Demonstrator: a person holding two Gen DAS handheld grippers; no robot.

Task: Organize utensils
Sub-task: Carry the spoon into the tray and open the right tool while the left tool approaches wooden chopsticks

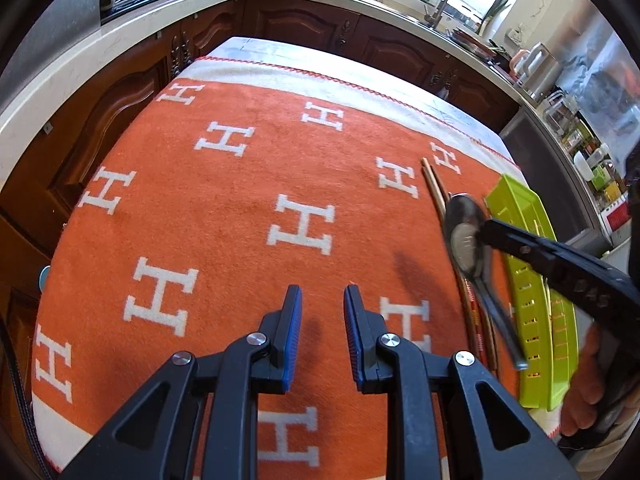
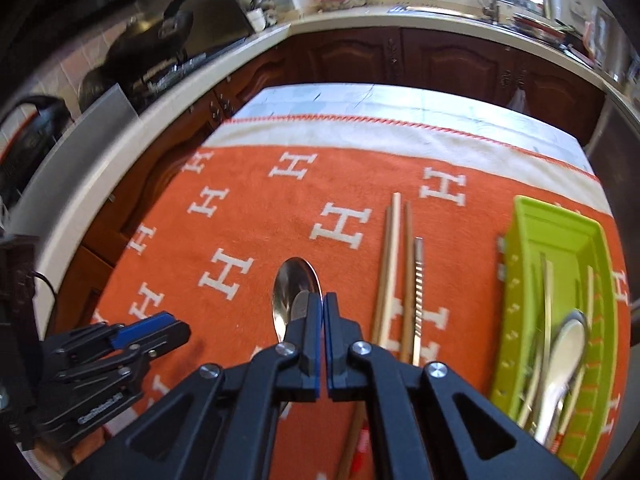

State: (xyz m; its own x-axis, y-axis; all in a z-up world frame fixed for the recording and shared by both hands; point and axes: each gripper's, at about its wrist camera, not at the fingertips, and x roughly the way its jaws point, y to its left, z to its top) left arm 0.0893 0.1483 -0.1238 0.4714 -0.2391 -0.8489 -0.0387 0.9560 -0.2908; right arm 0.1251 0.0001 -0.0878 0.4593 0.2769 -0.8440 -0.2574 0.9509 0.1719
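Steel spoon [image 2: 297,296] pinched in right gripper [image 2: 322,322], jaws closed on the handle just below the bowl, bowl pointing toward the far edge of the orange blanket [image 1: 224,216], apparently lifted clear. Left gripper [image 1: 322,322] parted, empty, hovering over bare cloth nearer the front edge. Chopsticks [image 2: 394,272] lying loose beside the green tray [image 2: 516,300] at the right edge, tray already holding another spoon [image 2: 566,344] and chopsticks. Likely mid-transfer: next, carry rightward over the chopsticks, align lengthwise with the tray, lower, release.
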